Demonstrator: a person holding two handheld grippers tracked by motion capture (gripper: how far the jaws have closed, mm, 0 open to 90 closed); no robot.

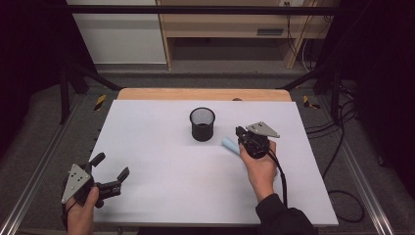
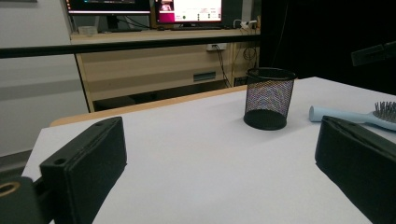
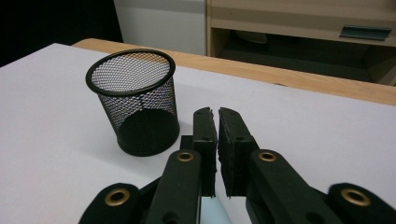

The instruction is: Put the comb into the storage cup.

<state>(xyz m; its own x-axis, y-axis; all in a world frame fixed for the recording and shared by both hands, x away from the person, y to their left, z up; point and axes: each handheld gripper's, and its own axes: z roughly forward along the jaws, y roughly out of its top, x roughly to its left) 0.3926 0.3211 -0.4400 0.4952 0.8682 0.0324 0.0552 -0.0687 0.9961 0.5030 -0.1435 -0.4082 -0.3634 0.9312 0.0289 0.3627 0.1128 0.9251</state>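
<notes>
The right gripper (image 1: 241, 133) is clenching on a pale blue hairbrush (image 1: 229, 144), its jaws nearly together in the right gripper view with a sliver of blue showing beneath them. The brush is lying flat on the white table (image 1: 166, 166), its smooth rounded handle end sticking out to the left of the claw. In the left gripper view its dark bristles are pointing upward. Just beyond the claw, slightly left, a black mesh cup (image 1: 202, 124) is standing upright. The left gripper (image 1: 111, 171) is resting well apart, jaws spread wide, holding nothing.
</notes>
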